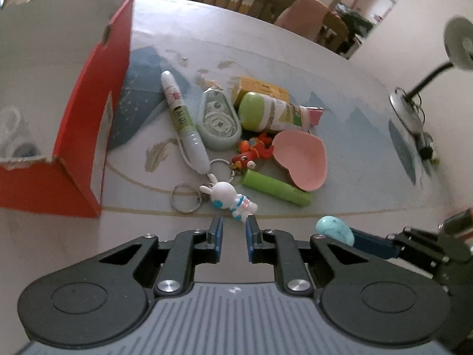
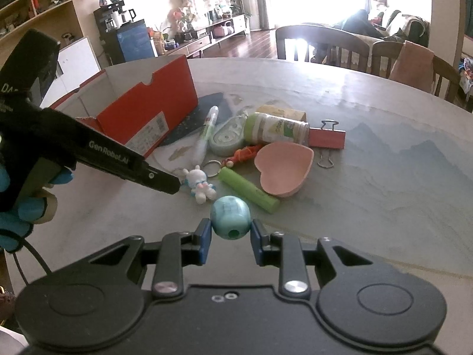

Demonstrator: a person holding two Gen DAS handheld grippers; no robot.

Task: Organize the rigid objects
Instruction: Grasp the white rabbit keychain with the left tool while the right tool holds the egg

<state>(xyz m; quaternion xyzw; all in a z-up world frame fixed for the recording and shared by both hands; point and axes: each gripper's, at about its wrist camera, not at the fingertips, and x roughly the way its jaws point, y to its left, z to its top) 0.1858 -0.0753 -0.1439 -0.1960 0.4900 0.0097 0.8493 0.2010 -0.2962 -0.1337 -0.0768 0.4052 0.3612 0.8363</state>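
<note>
1. Living room behind; the desk carries a red box and a heap of small things beside it.
2. Carry the load over the box's open top before releasing.
3. Right gripper pinches a turquoise egg; keep that squeeze centred, since it is round.
4. Left gripper has its fingers nearly together and empty, just short of the rabbit.

Red box cropped at left edge
</note>
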